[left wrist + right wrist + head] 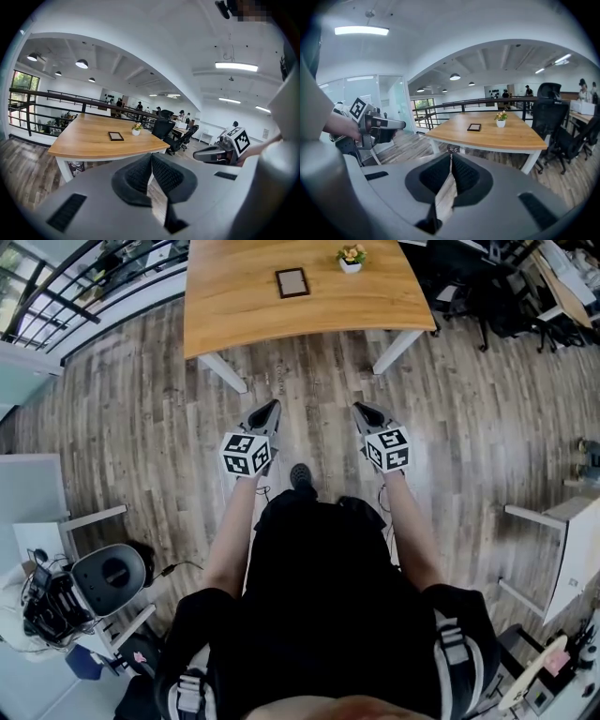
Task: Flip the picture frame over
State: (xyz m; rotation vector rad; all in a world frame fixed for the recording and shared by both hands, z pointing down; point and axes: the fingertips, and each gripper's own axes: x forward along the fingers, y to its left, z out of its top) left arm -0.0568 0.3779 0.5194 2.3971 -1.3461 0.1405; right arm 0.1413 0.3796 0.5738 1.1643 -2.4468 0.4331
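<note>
The picture frame [292,282] lies flat on the top of the wooden table [225,320], back from the near edge. It has a dark rim and a pale middle. Both grippers are well apart from it. The left gripper [273,408] and the right gripper [360,411] are held out over the wood floor [487,427], just in front of the table's near edge. Both point toward the table, side by side with a gap between them. In the head view the frame sits up ahead, between the lines of the two grippers and a bit closer to the left one's side. Neither gripper touches the frame or the table. The left gripper's two jaws are pressed together with nothing between them. The right gripper's jaws are also pressed together at the tips and hold nothing. A small white pot with flowers [351,259] stands on the table to the right of the frame, near it but not touching. There is one picture frame, one flower pot and one table. There are two grippers, and each has one cube with black and white squares, the left cube [246,455] and the right cube [387,448], so two cubes in all.
</note>
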